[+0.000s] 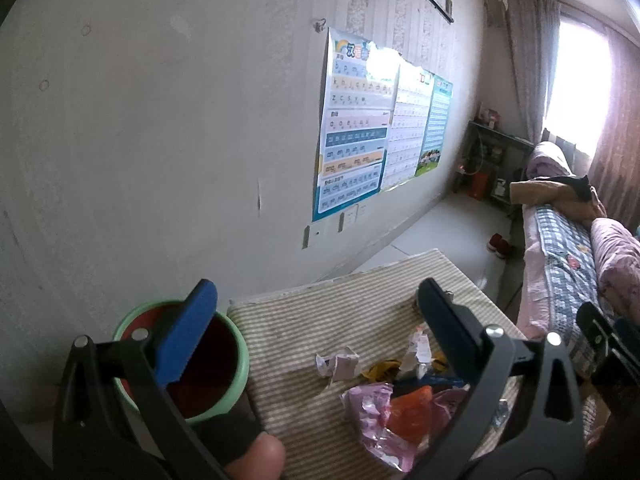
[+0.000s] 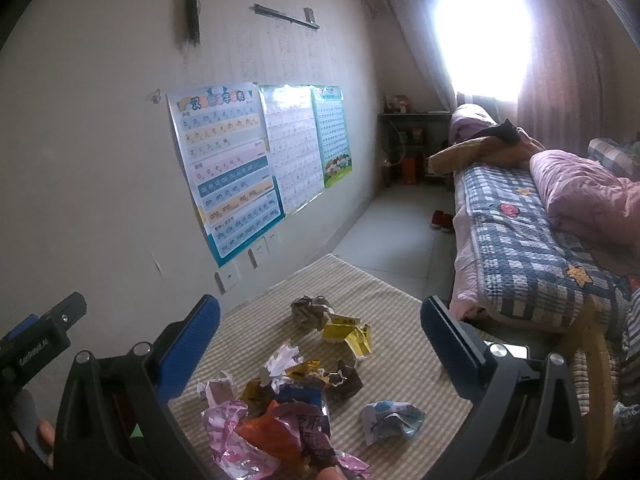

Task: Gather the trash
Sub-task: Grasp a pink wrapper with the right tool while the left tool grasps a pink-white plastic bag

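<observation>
Here, two hand-held grippers are being held over a small table covered in a striped cloth (image 2: 400,360). The left gripper (image 1: 316,300) is being kept spread wide, with nothing between its blue-padded fingers (image 1: 188,336). The right gripper (image 2: 320,316) is likewise being held wide apart and gripping nothing.

Closest to both cameras, a heap of crumpled wrappers is lying on the cloth: a pink foil wrapper (image 2: 224,432) is being overlapped by an orange wrapper (image 2: 268,436). Just beside the heap, a blue and white wrapper (image 2: 390,418) is lying apart to the right. A little further on, a yellow wrapper (image 2: 352,334) and a brown crumpled wrapper (image 2: 310,312) are resting side by side.

Off the left edge of the table, a green-rimmed bin (image 1: 236,360) is standing lower down, its dark red inside being partly covered by the left gripper's finger.

Beyond the table, learning posters (image 2: 228,168) are being displayed on the pale wall. To the right, a bed with a blue checked quilt (image 2: 516,240) and pink bedding (image 2: 580,192) is being lit by a bright curtained window (image 2: 484,32). Red shoes (image 2: 442,220) are sitting on the floor beside the bed.
</observation>
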Motion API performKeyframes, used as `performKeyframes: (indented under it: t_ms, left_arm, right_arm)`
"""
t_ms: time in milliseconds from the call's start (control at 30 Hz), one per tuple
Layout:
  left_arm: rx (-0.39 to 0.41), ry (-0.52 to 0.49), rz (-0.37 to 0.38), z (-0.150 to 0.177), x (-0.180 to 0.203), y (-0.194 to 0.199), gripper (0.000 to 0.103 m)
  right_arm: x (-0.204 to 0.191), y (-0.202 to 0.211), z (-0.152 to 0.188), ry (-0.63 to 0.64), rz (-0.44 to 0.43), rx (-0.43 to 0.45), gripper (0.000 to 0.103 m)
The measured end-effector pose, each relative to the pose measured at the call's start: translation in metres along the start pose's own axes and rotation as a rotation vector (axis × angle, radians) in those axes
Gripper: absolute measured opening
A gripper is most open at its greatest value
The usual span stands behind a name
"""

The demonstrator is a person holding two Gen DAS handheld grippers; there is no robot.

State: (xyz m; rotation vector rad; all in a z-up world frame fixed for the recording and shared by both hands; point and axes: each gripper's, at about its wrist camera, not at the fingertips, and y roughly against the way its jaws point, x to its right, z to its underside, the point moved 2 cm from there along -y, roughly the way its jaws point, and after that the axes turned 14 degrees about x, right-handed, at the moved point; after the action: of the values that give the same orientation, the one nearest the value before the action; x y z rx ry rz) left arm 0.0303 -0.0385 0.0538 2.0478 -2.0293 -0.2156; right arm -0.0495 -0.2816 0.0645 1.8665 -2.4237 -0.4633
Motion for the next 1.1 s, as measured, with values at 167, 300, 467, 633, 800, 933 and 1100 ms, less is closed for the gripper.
performKeyframes:
  t_ms: [167,300,467,633,800,933,1100]
  left_arm:
    - [-0.004,-0.008,-0.001,0.003,0.002,0.0,0.098]
    - [-0.013,-0.017,0.005,0.009,0.001,-0.002,0.098]
    - [-0.021,-0.065,0.04,0.035,-0.002,-0.007,0.098]
    - [-0.185,-0.149,0.105,0.084,0.006,-0.026,0.098]
    - [-0.286,-0.194,0.139,0.127,0.021,-0.033,0.098]
    - [-0.411,-0.163,0.239,0.156,0.033,-0.049,0.074]
    - [-0.519,-0.14,0.287,0.18,0.045,-0.066,0.043]
  right_arm:
    - [0.0,0.001,0.002,-0.002,0.003,-0.006,0.096]
    - [0.002,-0.003,0.006,-0.003,0.006,-0.007,0.096]
    - [0.012,-0.006,0.021,-0.003,-0.039,-0.014,0.096]
    - [0.023,-0.011,0.057,0.011,-0.084,-0.127,0.096]
    - [0.024,-0.012,0.09,0.116,-0.031,-0.212,0.096]
    - [0.026,-0.011,0.111,0.162,-0.063,-0.252,0.096]
    - [0.031,-0.016,0.125,0.131,-0.112,-0.323,0.087]
